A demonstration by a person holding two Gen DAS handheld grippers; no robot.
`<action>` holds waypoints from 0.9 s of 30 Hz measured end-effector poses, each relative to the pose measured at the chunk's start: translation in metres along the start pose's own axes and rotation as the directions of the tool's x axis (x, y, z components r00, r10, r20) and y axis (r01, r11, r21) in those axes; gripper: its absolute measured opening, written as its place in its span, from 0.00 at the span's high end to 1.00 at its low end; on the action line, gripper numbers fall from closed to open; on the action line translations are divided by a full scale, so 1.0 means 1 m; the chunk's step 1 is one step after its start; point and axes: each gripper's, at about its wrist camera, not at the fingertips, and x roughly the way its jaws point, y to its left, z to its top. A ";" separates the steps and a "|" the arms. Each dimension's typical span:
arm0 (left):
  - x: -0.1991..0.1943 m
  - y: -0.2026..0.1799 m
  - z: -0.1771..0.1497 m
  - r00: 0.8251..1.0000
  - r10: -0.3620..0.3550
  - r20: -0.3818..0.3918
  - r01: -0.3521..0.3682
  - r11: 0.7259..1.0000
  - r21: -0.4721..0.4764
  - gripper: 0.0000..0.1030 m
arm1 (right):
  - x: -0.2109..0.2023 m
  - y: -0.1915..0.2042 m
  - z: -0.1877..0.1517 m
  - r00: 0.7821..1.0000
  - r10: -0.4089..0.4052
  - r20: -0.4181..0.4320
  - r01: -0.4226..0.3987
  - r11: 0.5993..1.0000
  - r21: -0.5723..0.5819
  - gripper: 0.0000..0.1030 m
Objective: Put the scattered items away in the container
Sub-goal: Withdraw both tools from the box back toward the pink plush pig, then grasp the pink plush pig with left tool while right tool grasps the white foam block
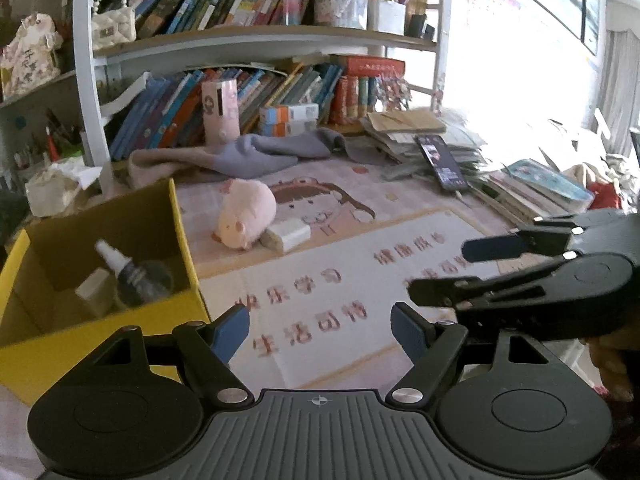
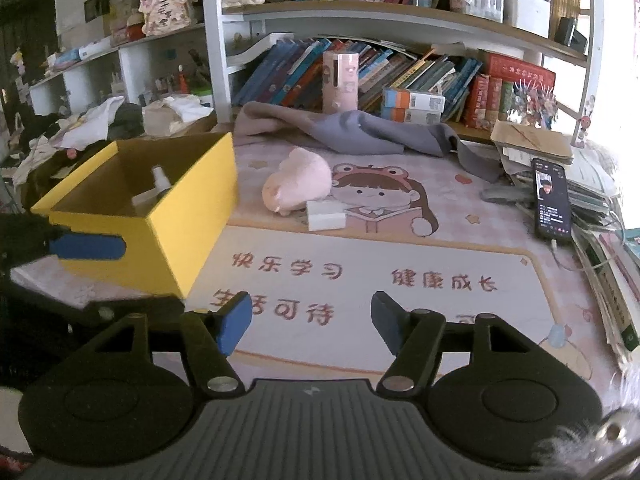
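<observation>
The mat (image 2: 400,256) on the worktop bears red Chinese writing: 快乐学习, 健康成长 and 生活可待; a cartoon girl in a frog hat is printed above it. A phone (image 2: 552,200) with a lit screen leans on a pile of books (image 2: 592,184) at the mat's right edge.

The yellow box (image 2: 168,216) stands open at the mat's left side, with a dark bottle (image 1: 140,280) with a white nozzle and a pale carton (image 1: 94,290) inside. A pink plush (image 2: 300,186) lies mid-mat, a white block (image 2: 326,214) touching its near side; a grey cloth (image 2: 360,130) lies crumpled behind them, against the shelf. The lettered stretch of mat between box and books lies bare.

The left hand-held gripper (image 1: 320,330) hovers over the mat beside the box, tilted down, its jaws wide with nothing between them. The right hand-held gripper (image 2: 312,322) hovers alongside, likewise tilted down, jaws parted and holding nothing.
</observation>
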 end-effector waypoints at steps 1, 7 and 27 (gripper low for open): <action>0.004 0.000 0.005 1.000 0.003 0.006 -0.003 1.000 -0.009 0.22 | 0.002 -0.004 0.003 1.000 0.000 0.003 0.000 1.000 -0.006 0.36; 0.035 -0.009 0.032 0.999 0.023 0.031 -0.022 0.999 -0.041 0.22 | 0.019 -0.037 0.024 1.000 0.007 0.011 -0.007 0.999 -0.048 0.34; 0.126 -0.014 0.083 0.971 0.215 -0.101 -0.228 0.964 -0.135 0.22 | 0.106 -0.116 0.059 0.975 0.202 -0.087 -0.210 0.974 -0.086 0.24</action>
